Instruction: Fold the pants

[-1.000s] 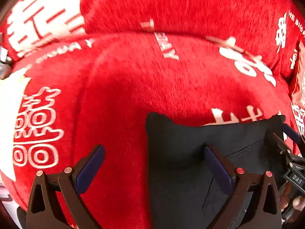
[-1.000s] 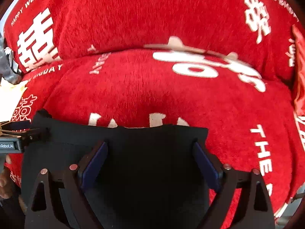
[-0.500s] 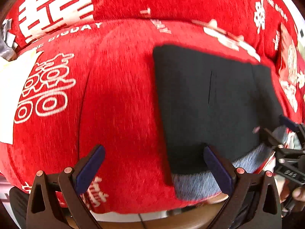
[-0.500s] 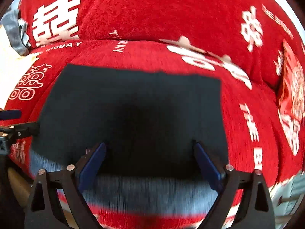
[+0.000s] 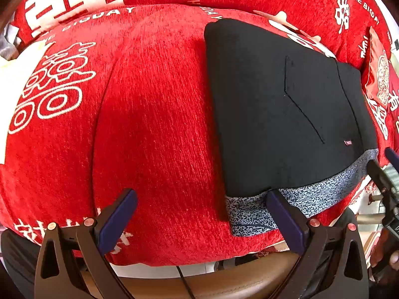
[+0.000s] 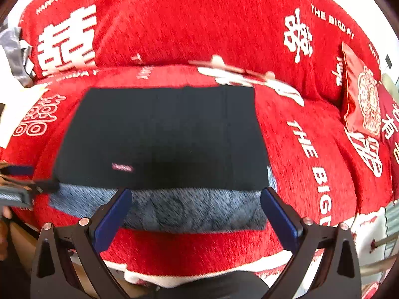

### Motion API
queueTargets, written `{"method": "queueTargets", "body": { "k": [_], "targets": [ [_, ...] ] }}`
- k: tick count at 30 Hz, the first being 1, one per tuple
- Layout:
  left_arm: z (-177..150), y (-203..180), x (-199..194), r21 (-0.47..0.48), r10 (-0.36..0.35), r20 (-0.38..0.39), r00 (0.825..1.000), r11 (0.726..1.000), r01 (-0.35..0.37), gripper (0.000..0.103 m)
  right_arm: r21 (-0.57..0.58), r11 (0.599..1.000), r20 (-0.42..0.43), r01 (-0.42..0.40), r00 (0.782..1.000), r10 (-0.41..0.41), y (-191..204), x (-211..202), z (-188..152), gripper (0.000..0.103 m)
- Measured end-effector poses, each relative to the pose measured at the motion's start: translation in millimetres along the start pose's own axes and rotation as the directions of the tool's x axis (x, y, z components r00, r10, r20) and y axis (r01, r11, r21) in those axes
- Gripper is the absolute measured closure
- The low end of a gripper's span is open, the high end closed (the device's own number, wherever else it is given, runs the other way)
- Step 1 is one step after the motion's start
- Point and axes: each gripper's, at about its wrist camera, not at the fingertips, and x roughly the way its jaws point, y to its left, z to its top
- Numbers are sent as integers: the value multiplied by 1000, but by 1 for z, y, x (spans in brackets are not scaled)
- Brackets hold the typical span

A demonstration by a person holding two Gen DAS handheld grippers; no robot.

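Observation:
The black pants (image 5: pixel 281 109) lie folded into a flat rectangle on the red sofa seat, with a speckled grey waistband (image 5: pixel 294 204) along the near edge. They also show in the right wrist view (image 6: pixel 162 137). My left gripper (image 5: pixel 199 219) is open and empty, held off the near left corner of the pants. My right gripper (image 6: pixel 194 214) is open and empty, held just in front of the waistband (image 6: pixel 174 209). The left gripper also shows at the left edge of the right wrist view (image 6: pixel 22 182).
The sofa is covered in a red cloth with white lettering (image 5: pixel 149 124). A red cushion (image 6: pixel 361 99) leans at the back right. White and grey items (image 6: pixel 15 57) lie at the far left. The sofa's brown front edge (image 5: pixel 224 279) is below the grippers.
Both grippers have pulled back and up from the pants toward the sofa's front edge. The whole folded pants and the grey waistband have come into view.

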Motion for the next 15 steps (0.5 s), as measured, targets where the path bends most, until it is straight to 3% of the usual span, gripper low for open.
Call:
{"method": "queueTargets", "body": {
  "k": [2, 4, 12, 15],
  "targets": [
    [0, -1, -1, 8, 4, 1, 1000, 1000, -4, 0, 13, 998, -103, -54, 993, 55, -1, 24, -3, 0],
    [0, -3, -3, 16, 12, 2, 1000, 1000, -12, 0, 29, 999, -173, -23, 984, 28, -5, 41, -8, 0],
    [-2, -15, -12, 70, 27, 26, 999, 997, -29, 0, 96, 994, -4, -49, 999, 50, -23, -9, 12, 0],
    [-2, -16, -10, 70, 23, 13, 1000, 997, -24, 0, 90, 993, -12, -79, 997, 80, -19, 3, 16, 0]
  ]
}}
